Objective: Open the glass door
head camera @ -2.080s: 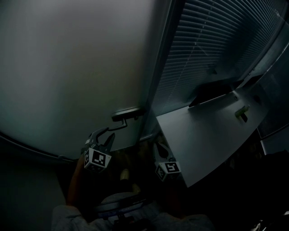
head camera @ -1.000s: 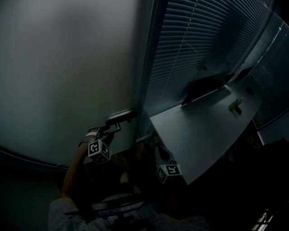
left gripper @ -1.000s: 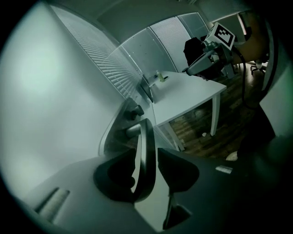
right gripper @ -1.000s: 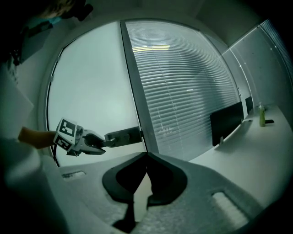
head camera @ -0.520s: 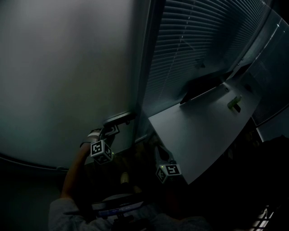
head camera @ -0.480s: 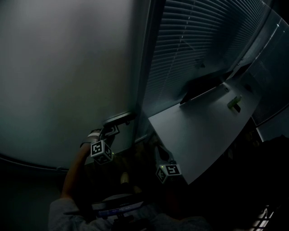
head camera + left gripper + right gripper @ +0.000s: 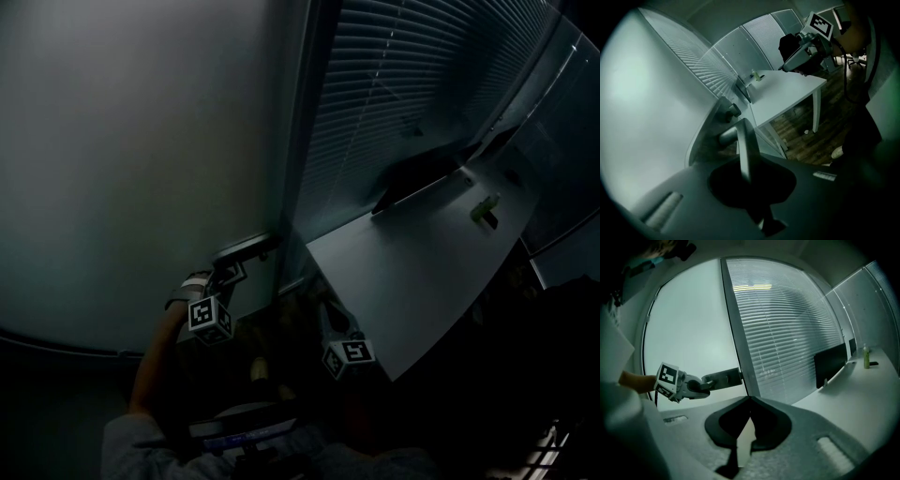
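Left forearm (image 7: 153, 352) reaches up from bottom left, left gripper (image 7: 226, 274) tilted onto the door handle (image 7: 246, 247) low on the frosted glass door (image 7: 141, 141), fingers just closed on its lever; right gripper (image 7: 750, 399) hangs low-centre by the desk (image 7: 403, 281), fingers together, empty.

The glass door (image 7: 141, 141) is on the left, and the blinds (image 7: 394, 84) are right of it. The door handle (image 7: 246, 247) sits at the door's right edge. The left tool (image 7: 228, 272) is on the handle; its jaws have just been closing with the handle between them. The table (image 7: 412, 281) stands against the blinds. On it are a screen (image 7: 417, 173) at the back and a bottle (image 7: 485, 208) farther right. The right tool (image 7: 750, 399) is by the table's near corner, well apart from the door.
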Demonstrator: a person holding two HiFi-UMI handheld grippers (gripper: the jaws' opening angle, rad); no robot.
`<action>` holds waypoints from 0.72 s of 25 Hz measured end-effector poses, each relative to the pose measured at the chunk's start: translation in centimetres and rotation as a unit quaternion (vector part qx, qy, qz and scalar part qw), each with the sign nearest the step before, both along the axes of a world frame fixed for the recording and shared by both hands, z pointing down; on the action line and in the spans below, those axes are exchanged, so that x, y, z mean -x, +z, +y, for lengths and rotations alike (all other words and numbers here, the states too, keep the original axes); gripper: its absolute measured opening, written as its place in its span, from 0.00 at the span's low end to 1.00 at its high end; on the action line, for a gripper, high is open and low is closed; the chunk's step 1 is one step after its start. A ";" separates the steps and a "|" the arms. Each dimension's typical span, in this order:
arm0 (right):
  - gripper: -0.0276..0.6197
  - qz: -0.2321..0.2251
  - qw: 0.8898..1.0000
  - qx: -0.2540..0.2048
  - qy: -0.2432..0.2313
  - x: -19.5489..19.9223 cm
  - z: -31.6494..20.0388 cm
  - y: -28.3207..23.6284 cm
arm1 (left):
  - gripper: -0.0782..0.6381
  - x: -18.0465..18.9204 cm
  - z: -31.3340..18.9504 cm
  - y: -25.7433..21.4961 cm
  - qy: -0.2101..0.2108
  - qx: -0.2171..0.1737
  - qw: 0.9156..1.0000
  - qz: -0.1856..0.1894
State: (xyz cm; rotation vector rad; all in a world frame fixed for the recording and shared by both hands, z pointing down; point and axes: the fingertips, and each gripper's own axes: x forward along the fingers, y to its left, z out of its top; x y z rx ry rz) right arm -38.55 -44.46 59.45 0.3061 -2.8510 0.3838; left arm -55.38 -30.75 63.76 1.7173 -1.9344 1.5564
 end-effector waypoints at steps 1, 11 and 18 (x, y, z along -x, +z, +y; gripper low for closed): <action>0.05 0.000 1.000 -0.001 0.000 0.1 0.0 0.0 | 0.13 0.0 0.0 0.1 0.002 0.000 1.000 -0.001; 0.05 0.000 1.000 -0.008 0.021 -0.4 -0.4 -0.4 | 0.11 -0.1 0.4 0.1 0.014 0.006 1.000 -0.004; 0.05 -0.003 0.999 -0.011 0.050 -1.4 -0.9 -0.3 | 0.11 -0.3 0.2 0.1 0.020 0.003 1.000 -0.001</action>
